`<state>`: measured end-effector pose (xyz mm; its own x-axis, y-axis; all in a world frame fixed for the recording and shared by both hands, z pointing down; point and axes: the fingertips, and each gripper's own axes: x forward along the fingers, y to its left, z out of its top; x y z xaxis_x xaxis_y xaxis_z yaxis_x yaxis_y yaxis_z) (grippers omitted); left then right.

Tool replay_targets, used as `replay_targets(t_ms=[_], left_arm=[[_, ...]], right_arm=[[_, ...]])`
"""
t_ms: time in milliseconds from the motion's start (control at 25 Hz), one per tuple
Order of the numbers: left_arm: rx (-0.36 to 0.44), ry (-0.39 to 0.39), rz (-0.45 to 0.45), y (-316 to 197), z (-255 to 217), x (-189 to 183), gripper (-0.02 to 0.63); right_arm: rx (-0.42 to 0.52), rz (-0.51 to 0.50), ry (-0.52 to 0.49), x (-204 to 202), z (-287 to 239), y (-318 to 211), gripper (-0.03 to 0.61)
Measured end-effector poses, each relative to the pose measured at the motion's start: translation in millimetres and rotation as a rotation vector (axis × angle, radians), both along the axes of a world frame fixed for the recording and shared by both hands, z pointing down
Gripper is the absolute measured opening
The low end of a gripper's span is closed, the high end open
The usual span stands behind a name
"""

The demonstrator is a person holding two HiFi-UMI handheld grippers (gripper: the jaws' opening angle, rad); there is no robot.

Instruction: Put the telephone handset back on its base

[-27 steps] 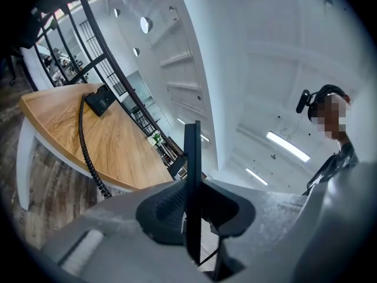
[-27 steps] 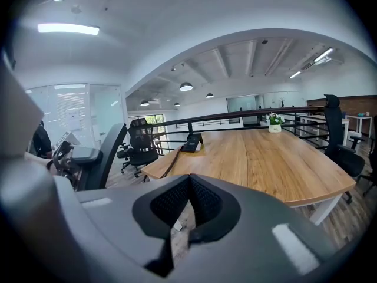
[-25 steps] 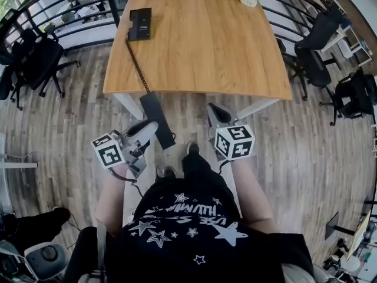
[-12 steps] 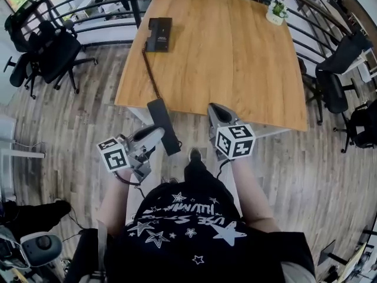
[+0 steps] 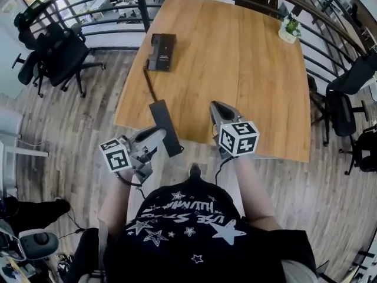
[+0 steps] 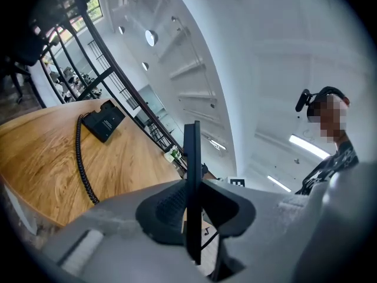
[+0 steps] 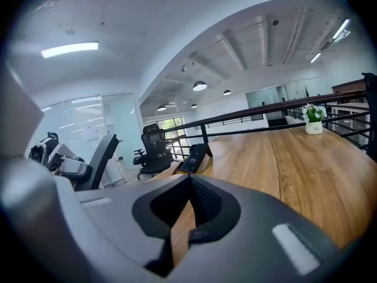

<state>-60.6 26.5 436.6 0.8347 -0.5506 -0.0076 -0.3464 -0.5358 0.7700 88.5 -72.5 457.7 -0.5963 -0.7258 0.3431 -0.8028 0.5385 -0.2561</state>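
The black telephone base (image 5: 161,52) (image 6: 103,120) (image 7: 193,157) lies near the far left corner of the wooden table (image 5: 241,63). A coiled cord (image 5: 147,81) (image 6: 82,158) runs from it along the table's left side to the black handset (image 5: 165,127) (image 6: 192,175). My left gripper (image 5: 156,136) (image 6: 192,214) is shut on the handset, which sticks out forward over the table's near edge and stands edge-on between the pads. My right gripper (image 5: 219,107) (image 7: 189,180) hovers over the near edge beside it, shut with nothing in it.
A small potted plant (image 5: 288,31) (image 7: 314,120) stands at the table's far right corner. A black railing (image 5: 106,22) runs round the table's far sides. Office chairs stand left (image 5: 56,49) and right (image 5: 347,96). A person's legs and feet are below me.
Both grippers and the handset have come forward from over the floor to over the table's near edge. The table and base now sit closer in the head view.
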Motion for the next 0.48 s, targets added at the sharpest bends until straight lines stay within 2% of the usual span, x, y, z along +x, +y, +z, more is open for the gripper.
replay_targets(t_ms=[240, 480], left_arm=[[0.001, -0.03, -0.043, -34, -3, 10, 0.08], [-0.031, -0.021, -0.103, -45, 1, 17, 0.08]], right_arm=[[-0.01, -0.063, -0.018, 2, 2, -37, 0.0], [-0.03, -0.121, -0.042, 2, 5, -59, -0.001]])
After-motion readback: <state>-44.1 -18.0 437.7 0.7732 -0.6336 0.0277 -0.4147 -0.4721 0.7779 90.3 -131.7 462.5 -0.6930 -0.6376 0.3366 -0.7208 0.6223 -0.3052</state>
